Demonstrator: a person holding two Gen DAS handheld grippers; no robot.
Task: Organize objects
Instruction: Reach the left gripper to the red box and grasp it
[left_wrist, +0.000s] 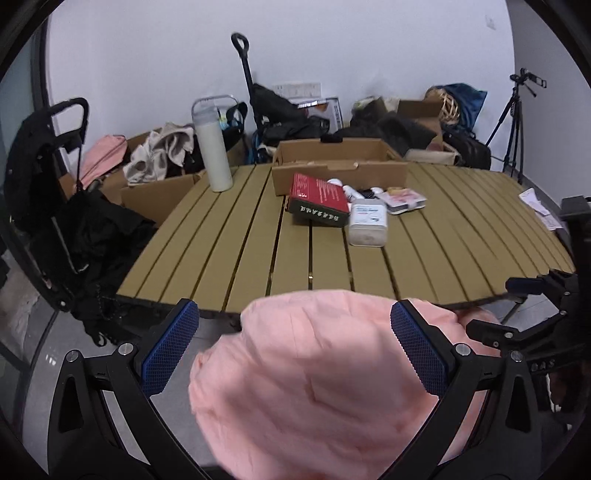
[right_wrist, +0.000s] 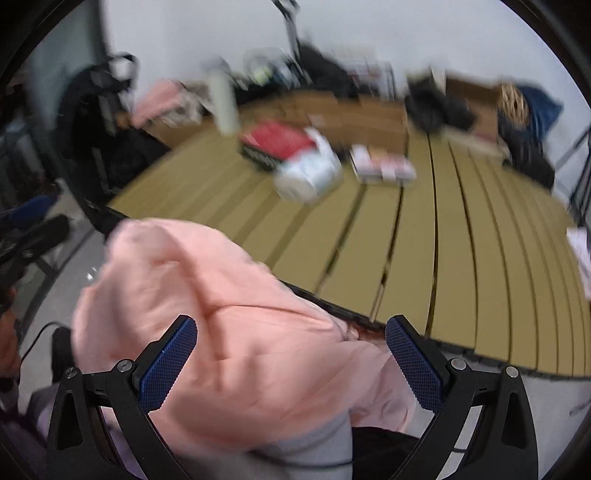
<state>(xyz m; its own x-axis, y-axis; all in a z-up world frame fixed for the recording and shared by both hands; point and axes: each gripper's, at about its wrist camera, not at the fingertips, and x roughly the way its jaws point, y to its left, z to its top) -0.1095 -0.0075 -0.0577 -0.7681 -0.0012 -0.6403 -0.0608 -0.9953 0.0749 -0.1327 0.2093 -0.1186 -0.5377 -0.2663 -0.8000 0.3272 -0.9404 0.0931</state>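
Slatted tan folding table (left_wrist: 258, 240) fronts a cluttered wall. Nearest, a soft pink fleece garment (left_wrist: 314, 387) bunches below the table's edge, between the wide-spread left gripper (left_wrist: 295, 350) and right gripper (right_wrist: 291, 362), neither clamping it. Dragged upward, it might sweep the white plastic bottle (left_wrist: 367, 221) and red-topped box (left_wrist: 319, 197) beyond.

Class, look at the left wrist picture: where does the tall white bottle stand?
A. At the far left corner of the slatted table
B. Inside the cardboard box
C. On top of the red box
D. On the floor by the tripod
A: the tall white bottle stands upright on the far left corner of the slatted table, left of the cardboard box and apart from the red box.
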